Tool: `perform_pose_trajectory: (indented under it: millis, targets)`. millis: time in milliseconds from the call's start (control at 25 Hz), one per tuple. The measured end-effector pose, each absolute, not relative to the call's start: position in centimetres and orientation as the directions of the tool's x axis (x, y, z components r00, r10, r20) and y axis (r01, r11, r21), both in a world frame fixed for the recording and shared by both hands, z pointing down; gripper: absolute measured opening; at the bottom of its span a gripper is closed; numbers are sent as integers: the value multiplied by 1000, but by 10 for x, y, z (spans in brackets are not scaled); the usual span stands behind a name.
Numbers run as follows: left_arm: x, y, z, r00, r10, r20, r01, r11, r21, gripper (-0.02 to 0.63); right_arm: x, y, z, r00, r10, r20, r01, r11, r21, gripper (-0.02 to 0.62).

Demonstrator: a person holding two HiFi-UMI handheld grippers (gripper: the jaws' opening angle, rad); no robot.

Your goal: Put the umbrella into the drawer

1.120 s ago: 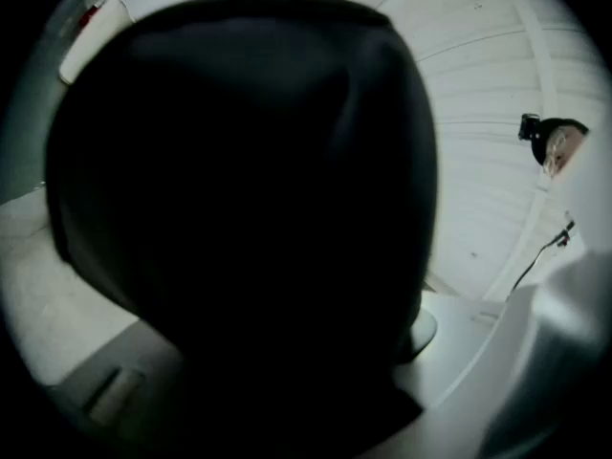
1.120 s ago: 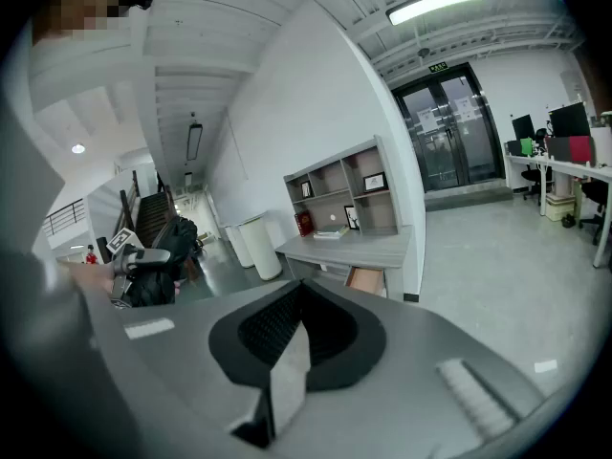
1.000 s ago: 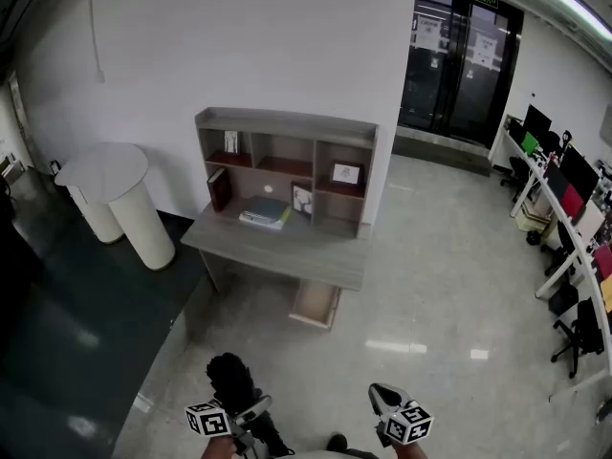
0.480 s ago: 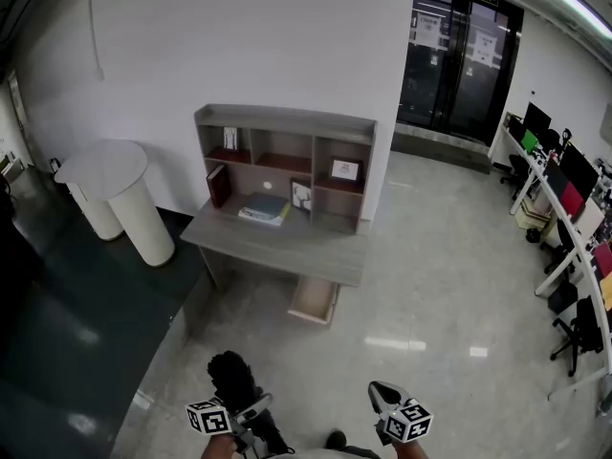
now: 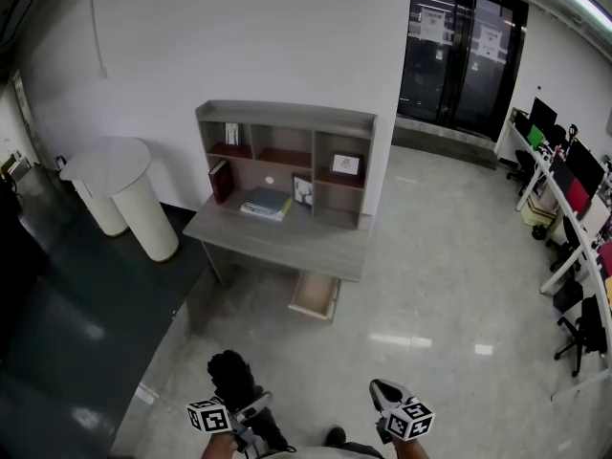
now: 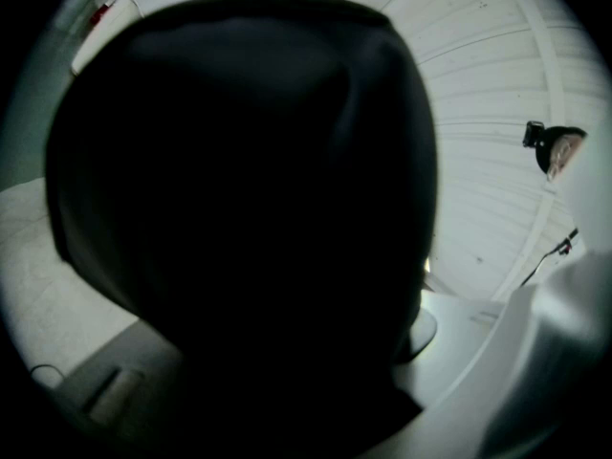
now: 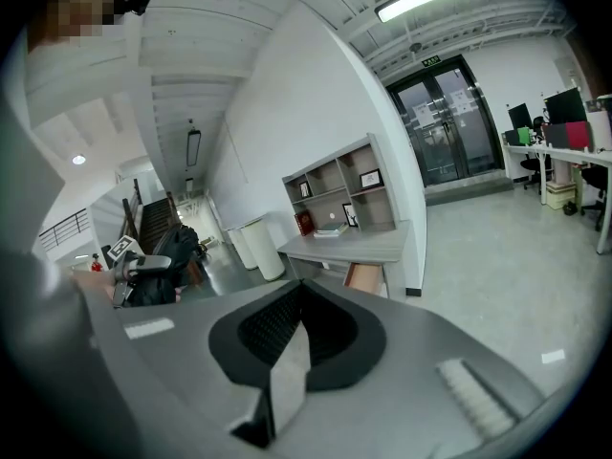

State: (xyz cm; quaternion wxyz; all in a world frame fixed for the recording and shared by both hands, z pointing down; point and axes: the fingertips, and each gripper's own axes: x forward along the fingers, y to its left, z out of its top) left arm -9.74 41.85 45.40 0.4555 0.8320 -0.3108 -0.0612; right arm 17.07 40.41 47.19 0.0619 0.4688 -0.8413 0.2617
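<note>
My left tool (image 5: 247, 411) is clamped on the umbrella (image 5: 229, 376), a black folded bundle sticking up and forward out of the tool at the bottom of the head view. In the left gripper view the umbrella's dark mass fills almost everything. Only slivers of the grey tool body show at the lower edges, so the jaws are closed around it.

My right tool (image 5: 384, 393) is low at the bottom right of the head view. It's empty: its own view shows the two black pads pressed together with nothing between them. The two tools sit side by side, apart, not touching.

The drawer (image 5: 316, 296) hangs pulled out under the right part of the desk (image 5: 287, 247), its pale wooden inside showing. The umbrella is well apart from the drawer, with a stretch of glossy floor (image 5: 402, 285) between.

On the desk, against the white wall, stands a shelf unit (image 5: 285, 122) with open compartments. A stack of books (image 5: 265, 204) lies flat on the desk top in front of the middle compartment, and a dark red book (image 5: 219, 181) stands upright in the left one.

A white round stand (image 5: 129, 204) sits left of the desk. Dark glass doors (image 5: 459, 55) are at the far right, and office chairs (image 5: 583, 333) line the right edge.
</note>
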Motion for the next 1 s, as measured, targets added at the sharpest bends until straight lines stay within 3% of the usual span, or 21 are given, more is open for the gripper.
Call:
perform_pose_trajectory:
  millis: [1000]
  targets:
    - [-3, 424, 471, 737, -648, 192, -494, -323, 808, 242, 275, 404, 519, -607, -683, 406, -786, 440, -434, 5]
